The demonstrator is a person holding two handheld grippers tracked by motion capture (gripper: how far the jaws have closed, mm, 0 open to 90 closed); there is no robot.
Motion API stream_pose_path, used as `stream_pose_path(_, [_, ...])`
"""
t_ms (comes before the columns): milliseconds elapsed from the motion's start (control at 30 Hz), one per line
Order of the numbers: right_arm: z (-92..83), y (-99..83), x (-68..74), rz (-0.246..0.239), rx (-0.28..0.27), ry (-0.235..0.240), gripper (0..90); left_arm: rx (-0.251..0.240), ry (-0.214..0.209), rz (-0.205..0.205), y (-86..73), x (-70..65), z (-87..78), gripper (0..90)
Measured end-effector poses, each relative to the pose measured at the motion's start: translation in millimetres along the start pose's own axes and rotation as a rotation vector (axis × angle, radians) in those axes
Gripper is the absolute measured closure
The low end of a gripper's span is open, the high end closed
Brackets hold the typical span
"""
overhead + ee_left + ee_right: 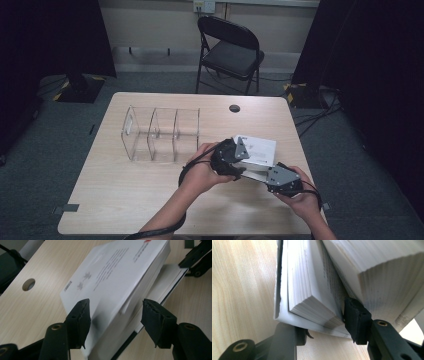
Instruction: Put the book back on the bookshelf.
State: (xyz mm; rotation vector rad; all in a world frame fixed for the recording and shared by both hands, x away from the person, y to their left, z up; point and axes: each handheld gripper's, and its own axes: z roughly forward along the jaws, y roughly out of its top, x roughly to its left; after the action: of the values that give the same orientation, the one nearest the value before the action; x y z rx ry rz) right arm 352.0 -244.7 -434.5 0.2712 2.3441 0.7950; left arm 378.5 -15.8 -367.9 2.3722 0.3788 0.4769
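Book (257,150) lies on table (150,200), partly open. Right gripper (324,322) clamps its lower page block. Left gripper (115,315) straddles the upper pages, jaws narrow, not pressing.

Wooden table (125,200): book (257,150), clear organizer (160,132).

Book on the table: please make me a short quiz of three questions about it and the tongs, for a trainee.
1. True or false: the white book lies closed and flat on the table.
2. What do the right tongs clamp? A: the lower block of pages with the cover. B: the whole book. C: nothing.
3. How many compartments has the clear organiser?
Key: 1 false, the book is spread open and partly lifted. 2 A. 3 three.
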Motion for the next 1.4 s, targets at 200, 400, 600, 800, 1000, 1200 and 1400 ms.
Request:
stream_pose_path(200, [-2.0, 1.9, -6.1, 0.006, 0.009, 0.021, 57.2, -0.025, 0.023, -0.023, -13.7, 3.5, -12.6, 38.8])
stream_pose_path(400, [-5.0, 3.1, -12.9, 0.017, 0.015, 0.040, 57.9, -0.035, 0.014, -0.062, -25.8, 6.0, -16.6, 38.7])
stream_pose_path(600, [-6.8, 3.0, -19.7, 0.027, 0.014, 0.057, 58.2, -0.041, -0.018, -0.122, -42.9, 7.1, -10.7, 38.2])
stream_pose_path(800, [-7.5, 3.5, -24.3, 0.034, 0.016, 0.073, 58.2, -0.059, -0.049, -0.182, -60.5, 6.7, -5.8, 38.2])
stream_pose_path(1000, [-8.4, 3.8, -28.6, 0.050, 0.014, 0.086, 58.3, -0.035, -0.067, -0.220, -86.4, 4.6, 2.9, 38.2])
stream_pose_path(1200, [-13.1, 4.9, -33.9, 0.070, 0.010, 0.119, 58.4, -0.037, -0.087, -0.251, -111.8, -1.3, 11.1, 37.4])
stream_pose_path(1400, [-18.9, 6.5, -36.6, 0.090, 0.011, 0.151, 58.4, -0.016, -0.084, -0.249, -132.8, -6.5, 16.1, 37.2])
